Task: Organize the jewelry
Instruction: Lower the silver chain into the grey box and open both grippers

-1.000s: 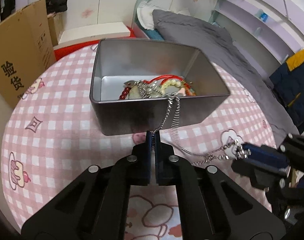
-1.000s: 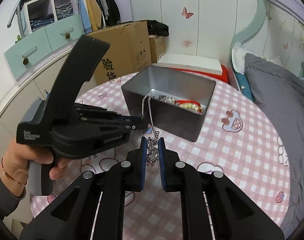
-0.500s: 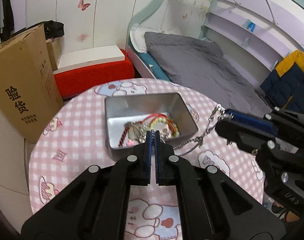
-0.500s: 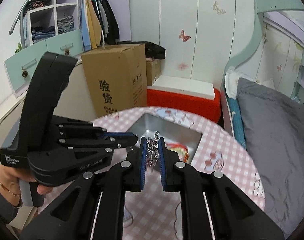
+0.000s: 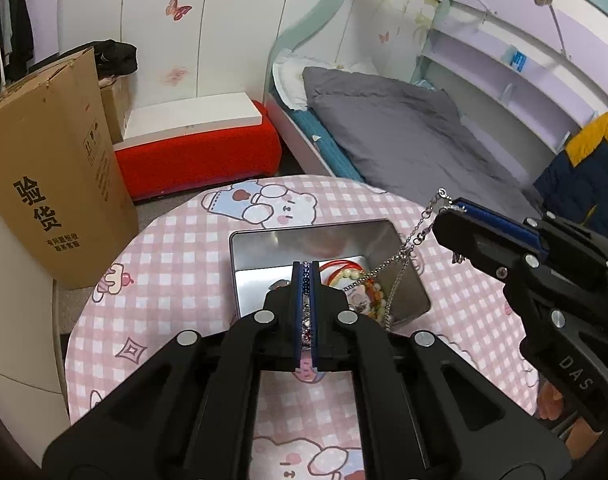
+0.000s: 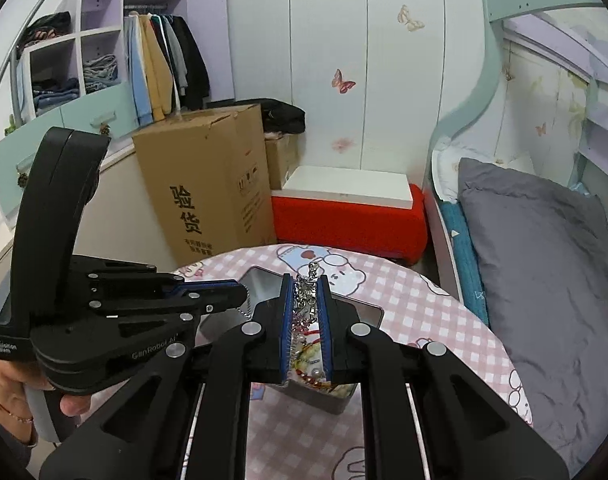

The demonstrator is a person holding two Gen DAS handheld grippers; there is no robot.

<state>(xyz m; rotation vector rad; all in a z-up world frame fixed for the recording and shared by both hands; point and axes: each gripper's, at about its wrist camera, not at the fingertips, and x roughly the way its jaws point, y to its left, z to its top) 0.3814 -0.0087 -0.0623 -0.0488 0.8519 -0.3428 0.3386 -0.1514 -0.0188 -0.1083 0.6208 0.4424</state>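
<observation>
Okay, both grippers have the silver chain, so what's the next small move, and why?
Probably keep lifting both ends. The left gripper and right gripper are shut on the silver chain, but it hangs down into the metal tin among the other jewelry.

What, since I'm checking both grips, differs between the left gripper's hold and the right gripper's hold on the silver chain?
The left gripper has its jaws almost touching, pinching a thin stretch of the silver chain. The right gripper has its jaws slightly wider, clamping a bunched clump of links. The left gripper's fingers hide its grip, while links poke past the right gripper's tips. Both are shut on the same chain, above the metal tin.
</observation>
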